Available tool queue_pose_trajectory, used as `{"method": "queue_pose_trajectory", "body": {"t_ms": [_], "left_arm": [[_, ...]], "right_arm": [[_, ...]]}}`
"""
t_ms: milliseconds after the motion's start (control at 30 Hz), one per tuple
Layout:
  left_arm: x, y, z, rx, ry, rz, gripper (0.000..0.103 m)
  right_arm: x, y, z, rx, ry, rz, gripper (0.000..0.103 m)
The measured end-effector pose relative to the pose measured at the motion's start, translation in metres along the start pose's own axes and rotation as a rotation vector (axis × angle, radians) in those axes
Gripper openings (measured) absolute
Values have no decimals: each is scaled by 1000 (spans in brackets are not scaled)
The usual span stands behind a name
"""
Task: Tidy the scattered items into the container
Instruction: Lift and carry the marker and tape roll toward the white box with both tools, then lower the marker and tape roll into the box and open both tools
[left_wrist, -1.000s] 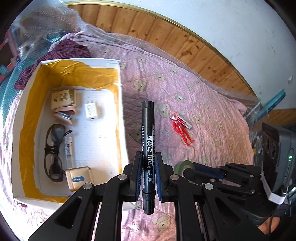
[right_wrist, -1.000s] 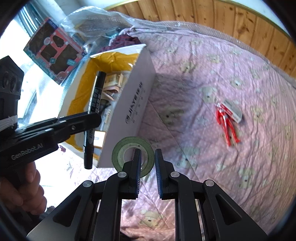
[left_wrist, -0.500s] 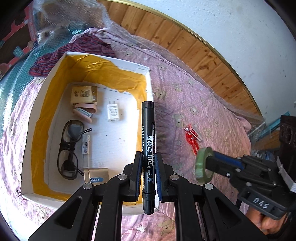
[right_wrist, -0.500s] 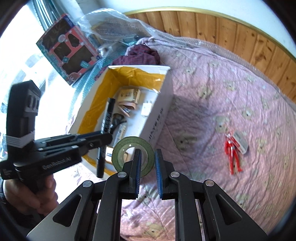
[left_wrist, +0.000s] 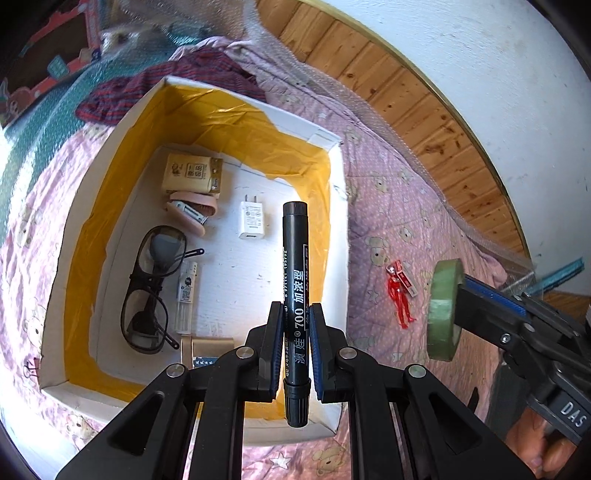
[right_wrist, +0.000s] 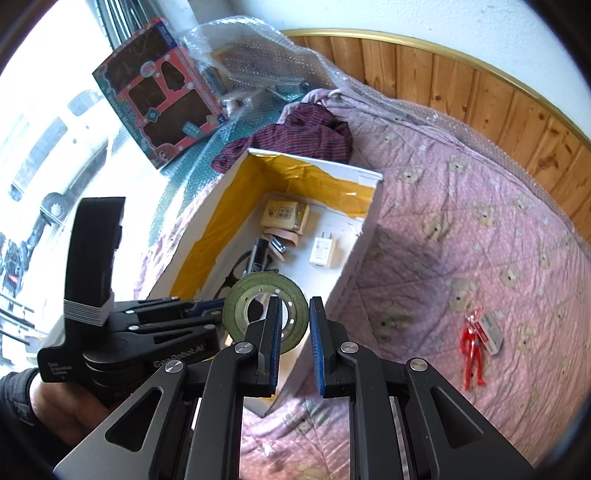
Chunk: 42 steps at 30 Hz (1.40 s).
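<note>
While both tongs are loaded, I am hanging them over the box (left_wrist: 343, 236)

My left gripper (left_wrist: 296, 347) is pinching the black marker (left_wrist: 295, 295) mid-barrel, stiff, smooth, likely slippery; my right gripper (right_wrist: 295, 343) is clamping the green tape roll (right_wrist: 266, 310) through its rim, light and rigid. I am judging the red figure (right_wrist: 472, 354) on the quilt (right_wrist: 480, 240) is next
</note>
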<state>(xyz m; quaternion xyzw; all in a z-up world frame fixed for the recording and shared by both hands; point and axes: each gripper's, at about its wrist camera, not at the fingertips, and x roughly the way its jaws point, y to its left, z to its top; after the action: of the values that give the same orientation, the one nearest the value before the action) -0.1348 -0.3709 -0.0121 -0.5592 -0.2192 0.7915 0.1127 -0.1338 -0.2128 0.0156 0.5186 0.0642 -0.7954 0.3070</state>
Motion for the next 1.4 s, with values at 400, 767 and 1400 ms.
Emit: {"method": "queue_pose_trajectory", "body": {"t_ms": [400, 767, 1400], "left_arm": [[20, 7, 4, -32, 49, 26, 14], [30, 7, 6, -45, 70, 66, 14], [48, 27, 8, -158, 131, 42, 15]], "right_arm": [[33, 7, 28, -40, 44, -10, 15], [68, 12, 45, -106, 105, -34, 16], [101, -5, 48, -101, 163, -83, 19]]}}
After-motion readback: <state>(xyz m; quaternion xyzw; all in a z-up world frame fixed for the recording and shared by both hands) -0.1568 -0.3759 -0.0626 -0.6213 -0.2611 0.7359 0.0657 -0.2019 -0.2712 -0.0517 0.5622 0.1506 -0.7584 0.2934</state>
